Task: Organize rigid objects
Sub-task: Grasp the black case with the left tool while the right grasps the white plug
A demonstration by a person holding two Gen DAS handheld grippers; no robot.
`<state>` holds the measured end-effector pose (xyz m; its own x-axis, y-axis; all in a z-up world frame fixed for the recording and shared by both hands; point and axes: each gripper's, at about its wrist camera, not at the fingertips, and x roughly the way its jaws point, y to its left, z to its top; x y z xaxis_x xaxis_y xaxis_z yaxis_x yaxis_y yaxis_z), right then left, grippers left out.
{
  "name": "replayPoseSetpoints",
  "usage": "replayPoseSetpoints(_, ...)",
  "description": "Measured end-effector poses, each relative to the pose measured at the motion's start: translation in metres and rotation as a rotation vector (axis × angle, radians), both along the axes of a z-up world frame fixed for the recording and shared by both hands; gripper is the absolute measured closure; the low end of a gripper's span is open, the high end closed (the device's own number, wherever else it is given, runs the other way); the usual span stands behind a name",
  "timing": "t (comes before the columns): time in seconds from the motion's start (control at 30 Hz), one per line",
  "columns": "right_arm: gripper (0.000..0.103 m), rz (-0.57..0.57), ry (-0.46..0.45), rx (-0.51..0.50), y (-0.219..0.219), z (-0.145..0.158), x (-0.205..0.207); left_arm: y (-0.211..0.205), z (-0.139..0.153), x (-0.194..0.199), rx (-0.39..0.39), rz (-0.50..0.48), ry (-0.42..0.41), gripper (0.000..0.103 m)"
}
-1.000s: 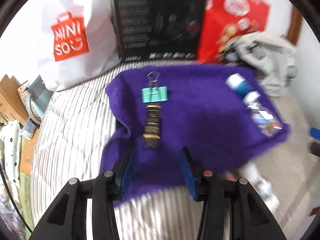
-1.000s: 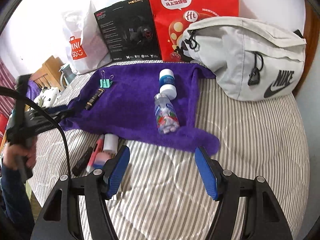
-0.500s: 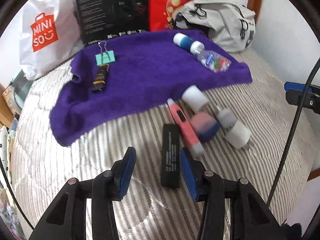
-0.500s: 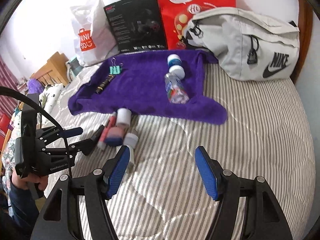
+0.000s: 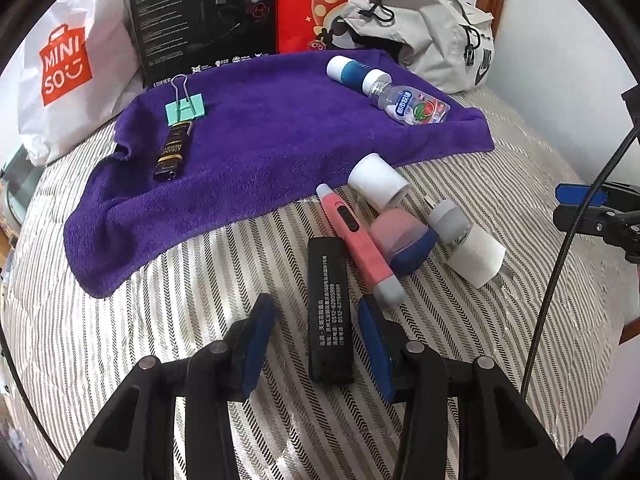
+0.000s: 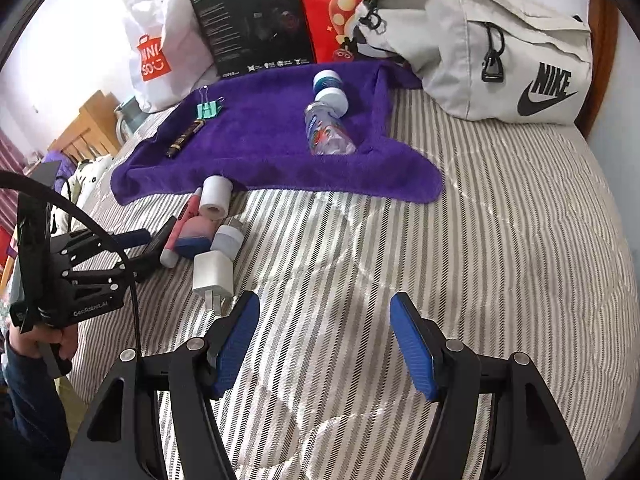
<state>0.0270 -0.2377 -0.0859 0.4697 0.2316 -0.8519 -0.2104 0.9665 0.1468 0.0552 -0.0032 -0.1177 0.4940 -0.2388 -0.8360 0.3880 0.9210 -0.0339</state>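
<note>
Your left gripper [image 5: 316, 332] stands wide around the black bar [image 5: 329, 312], which lies on the striped bed just off the purple towel's [image 5: 260, 136] near edge. Closing skewed could nudge the touching pink pen [image 5: 360, 240]. Your right gripper [image 6: 324, 344] hangs wide, empty.

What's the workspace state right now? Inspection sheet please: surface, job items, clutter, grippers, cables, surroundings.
Surface: striped bedding with purple towel spread on it.
Job's things: on the towel, binder clip, dark tube, two bottles; off the towel, black bar, pink pen, white charger.
Clutter: nothing seen.
Grippers: left gripper open, straddling the black bar; right gripper open, empty.
Cables: black cable.
Surroundings: grey bag, shopping bags, black box.
</note>
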Motion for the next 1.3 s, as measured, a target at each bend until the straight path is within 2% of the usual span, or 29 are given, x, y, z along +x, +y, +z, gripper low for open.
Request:
replayPoseSetpoints(0.57,0.036,0.037,0.019,0.000,0.017,-0.005,-0.004,-0.005,-0.002,0.002,0.024,-0.005,-0.017,0.065)
replayPoseSetpoints(0.7,0.036,0.041,0.030,0.001,0.018,-0.008,-0.004,-0.005,-0.001,0.003,0.022,-0.012,-0.016,0.075)
replayPoseSetpoints(0.73,0.036,0.043,0.032,0.000,0.018,-0.009,-0.003,-0.005,-0.001,0.003,0.018,-0.018,-0.016,0.083)
replayPoseSetpoints(0.9,0.036,0.050,0.032,0.008,0.021,-0.008,-0.003,0.000,-0.002,0.003,-0.010,-0.009,-0.007,0.082)
replayPoseSetpoints(1.1,0.036,0.088,0.018,0.038,0.040,-0.006,-0.001,-0.003,-0.002,0.004,0.008,-0.019,-0.017,0.082)
replayPoseSetpoints(1.3,0.036,0.142,0.021,0.057,0.066,-0.019,0.010,0.007,-0.002,0.004,-0.015,0.007,0.001,0.082)
